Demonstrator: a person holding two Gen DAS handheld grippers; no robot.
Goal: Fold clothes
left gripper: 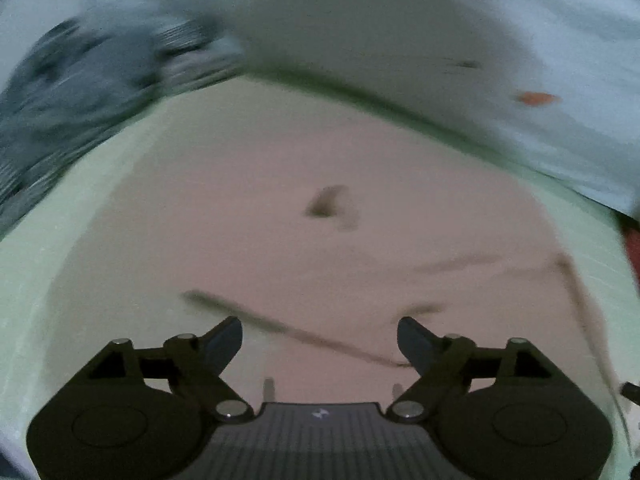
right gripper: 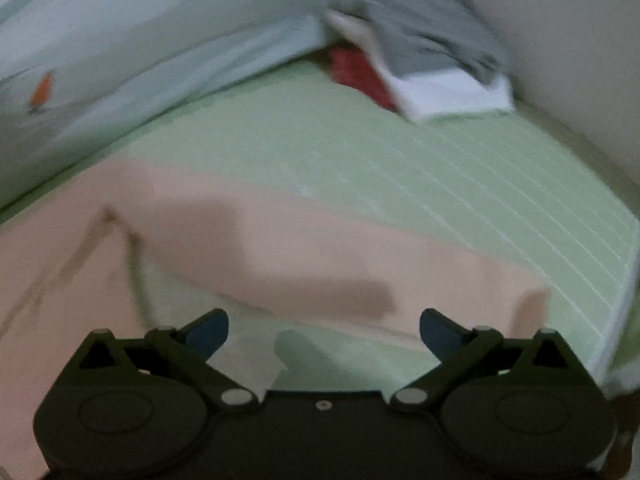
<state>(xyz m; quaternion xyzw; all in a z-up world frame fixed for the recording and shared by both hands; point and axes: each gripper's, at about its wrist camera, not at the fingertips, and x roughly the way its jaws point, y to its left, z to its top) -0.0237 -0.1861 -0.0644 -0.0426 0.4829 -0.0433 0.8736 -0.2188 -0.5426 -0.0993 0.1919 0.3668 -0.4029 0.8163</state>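
**Pink garment lying flat on green sheet, both grippers released**

Pink garment [left gripper: 320, 208] is filling the centre of the left wrist view, spreading flat over the pale green striped sheet [left gripper: 48, 264], which is showing as a band along the left edge. A small dark mark is sitting on the cloth just above mid-frame; thin dark fold lines are running across the lower half. At upper left a blurred grey-blue patterned cloth [left gripper: 80, 76] is lying on the sheet. Across the top and sloping down to the right, a pale blue-white pillow [left gripper: 400, 28] with an orange spot is bordering the garment. Left gripper [left gripper: 320, 344] is sitting at bottom centre with jaws standing wide apart, nothing between them, hovering over the pink fabric.

In the right wrist view the pink garment [right gripper: 280, 248] is occupying the left and centre, one straight folded edge running toward lower right. The pillow [right gripper: 120, 60] is lying at upper left. The green sheet [right gripper: 440, 168] is taking up the right half. At upper right a stack of folded clothes [right gripper: 440, 92], grey over white over red, is resting on the sheet, well apart from the garment. Right gripper [right gripper: 324, 332] is at bottom centre, jaws fully spread and empty, above the garment's near edge.
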